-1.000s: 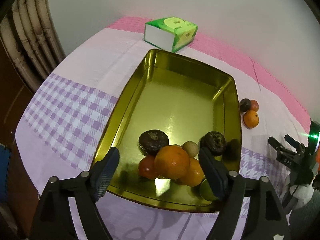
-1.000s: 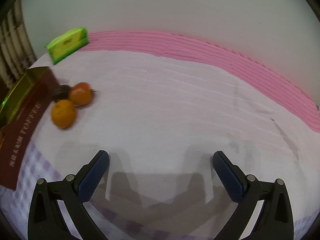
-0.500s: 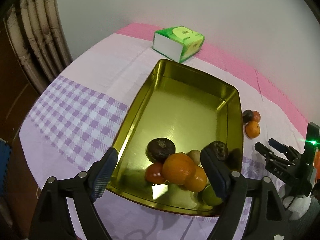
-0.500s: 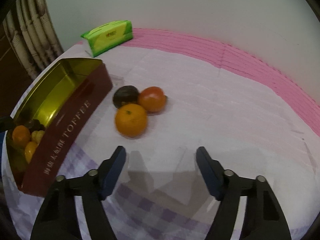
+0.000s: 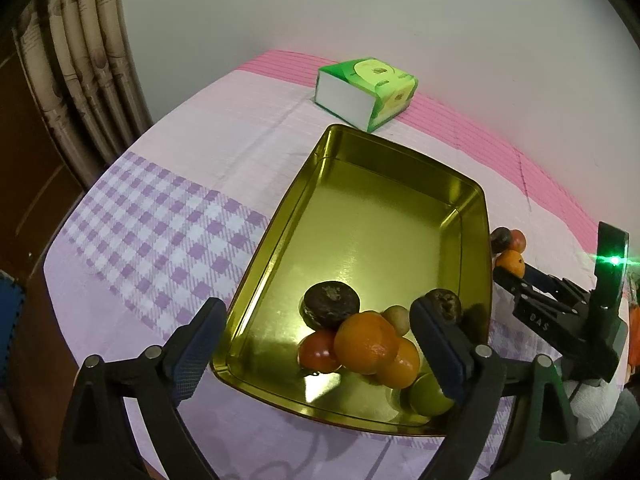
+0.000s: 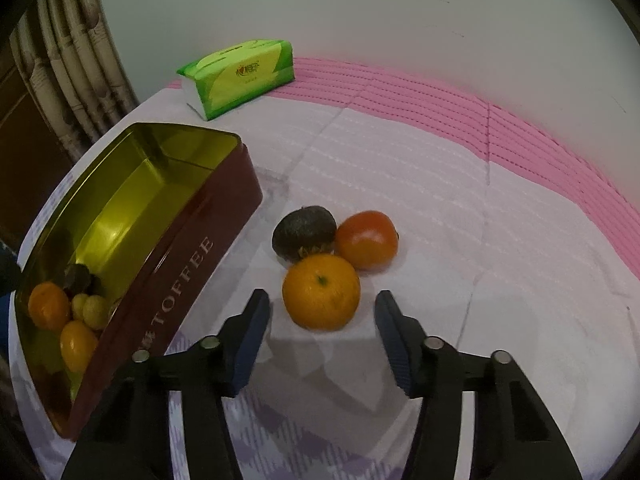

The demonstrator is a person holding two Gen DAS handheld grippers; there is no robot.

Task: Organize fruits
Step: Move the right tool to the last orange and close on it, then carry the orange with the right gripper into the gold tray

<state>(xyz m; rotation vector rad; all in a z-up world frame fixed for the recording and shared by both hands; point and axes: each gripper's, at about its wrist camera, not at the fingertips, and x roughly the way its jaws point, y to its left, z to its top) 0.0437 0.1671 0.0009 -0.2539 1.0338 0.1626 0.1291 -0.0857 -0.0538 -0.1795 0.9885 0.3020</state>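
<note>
- Three loose fruits now sit right in front of the right gripper (image 6: 322,304); a second ago they were way off at 9 o'clock in its view, so this hand has swung over toward the tin.
- Its jaws were spread wide back then, and now they're closing in around the orange (image 6: 321,298), with small gaps on both sides, so nothing's pinched yet.
- Just past the orange: a dark fruit (image 6: 304,231) at 11 o'clock and a red-orange fruit (image 6: 367,239) at 1 o'clock, all three touching.
- Left gripper (image 5: 316,344) barely moved, hanging over the gold toffee tin (image 5: 276,232), jaws opening a bit wider than before and empty.
- Fruit pile (image 5: 366,342) is heaped in the tin's near corner, around 5 o'clock in the left view.
- Hard to see: a green fruit (image 5: 426,398) is half behind the left gripper's right finger (image 5: 438,350), and the bottom of the pile is buried.
- In the left view, the tin's rim cuts into the loose fruits.
- Green tissue pack (image 5: 366,94) at 12 o'clock, by the wall.
</note>
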